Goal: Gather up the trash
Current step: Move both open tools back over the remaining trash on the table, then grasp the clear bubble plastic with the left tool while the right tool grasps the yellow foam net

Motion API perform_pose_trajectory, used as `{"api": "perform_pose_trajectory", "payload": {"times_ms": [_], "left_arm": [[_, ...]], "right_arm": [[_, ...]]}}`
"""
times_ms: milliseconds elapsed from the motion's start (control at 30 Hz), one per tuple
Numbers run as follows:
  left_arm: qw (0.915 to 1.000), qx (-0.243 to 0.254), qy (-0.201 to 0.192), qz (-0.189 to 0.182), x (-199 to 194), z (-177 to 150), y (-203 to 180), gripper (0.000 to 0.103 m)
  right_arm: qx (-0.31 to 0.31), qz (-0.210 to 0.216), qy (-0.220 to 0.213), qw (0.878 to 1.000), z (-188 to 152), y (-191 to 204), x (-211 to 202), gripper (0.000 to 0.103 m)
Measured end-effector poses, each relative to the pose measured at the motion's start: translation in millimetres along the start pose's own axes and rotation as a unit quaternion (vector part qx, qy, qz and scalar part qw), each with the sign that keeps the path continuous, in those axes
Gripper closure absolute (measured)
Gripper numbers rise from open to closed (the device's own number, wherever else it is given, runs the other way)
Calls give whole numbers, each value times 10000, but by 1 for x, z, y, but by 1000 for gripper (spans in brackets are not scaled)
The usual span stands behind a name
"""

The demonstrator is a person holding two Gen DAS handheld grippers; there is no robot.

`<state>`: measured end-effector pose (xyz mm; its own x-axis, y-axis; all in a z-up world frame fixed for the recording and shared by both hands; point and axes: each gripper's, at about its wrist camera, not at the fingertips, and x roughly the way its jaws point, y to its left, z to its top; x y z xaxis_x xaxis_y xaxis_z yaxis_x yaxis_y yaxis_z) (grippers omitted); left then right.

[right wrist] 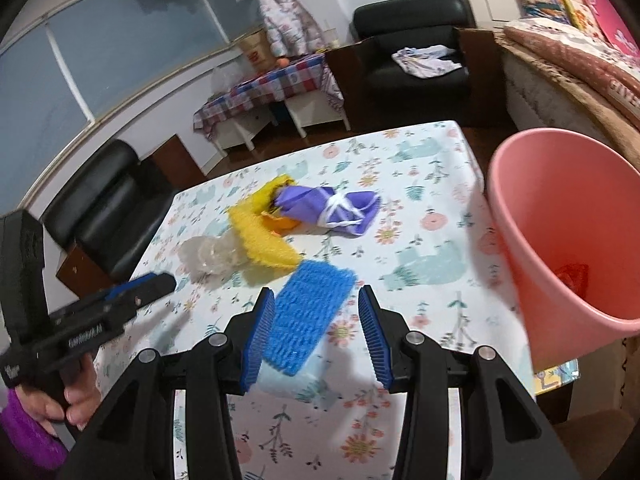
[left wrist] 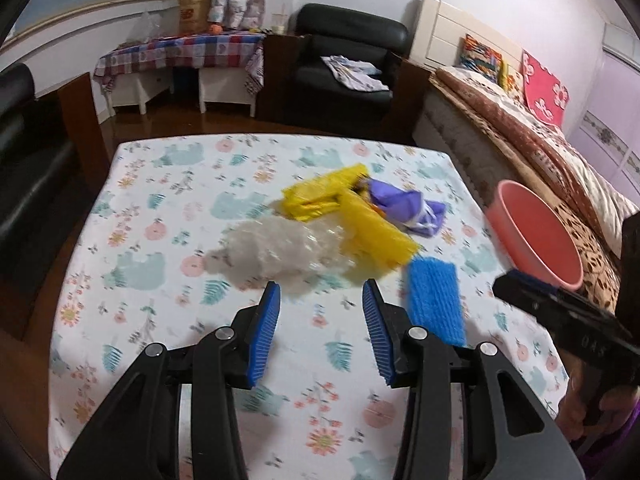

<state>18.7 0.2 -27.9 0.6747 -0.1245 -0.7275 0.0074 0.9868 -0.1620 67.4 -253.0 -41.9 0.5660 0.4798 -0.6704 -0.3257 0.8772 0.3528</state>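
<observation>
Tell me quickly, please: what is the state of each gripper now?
Left gripper: open, holding nothing; clear crumpled plastic lies just ahead.
Right gripper: open, holding nothing; blue foam net lies between its fingers, not gripped.

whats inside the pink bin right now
In the right wrist view, one crumpled red piece lies low inside the pink bin. The bin's bottom is cut off by the frame edge, so anything more there can't be seen.
</observation>
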Motion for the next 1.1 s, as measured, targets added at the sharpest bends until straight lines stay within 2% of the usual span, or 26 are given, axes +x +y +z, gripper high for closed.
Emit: {"api": "perform_pose_trajectory", "payload": {"times_ms": [167,233,433,533,600,833,900,967,1067,1100], "left_arm": [[9998,-44,-138,155,-1,16,20,60],[9996,145,-110,197,3,23,24,60],[9959,877,106,-188,17,36,24,60],[9932,1127,201,-206,28,40,28,60],[9931,1113,276,-243,37,44,34,60],[9915,768,613,-851,68,54,55,60],[9909,617,644,-1007,70,53,60,52],[9883,540,707,-1238,70,50,62,50],[9856,625,739,-1386,67,46,59,50],[9839,685,766,-1464,66,43,57,50]], "right_arm": [[-118,101,55,9999,2,10,10,60],[-155,150,99,9997,6,13,15,60],[-332,163,88,9993,17,26,25,54],[-438,105,96,9989,22,33,33,53],[-476,94,119,9987,26,37,40,53],[-500,49,235,9985,37,50,69,53],[-497,22,275,9984,38,51,78,53],[-504,-22,327,9982,38,50,85,53],[-472,-58,448,9979,35,47,94,53],[-469,-62,487,9977,34,47,96,56]]}}
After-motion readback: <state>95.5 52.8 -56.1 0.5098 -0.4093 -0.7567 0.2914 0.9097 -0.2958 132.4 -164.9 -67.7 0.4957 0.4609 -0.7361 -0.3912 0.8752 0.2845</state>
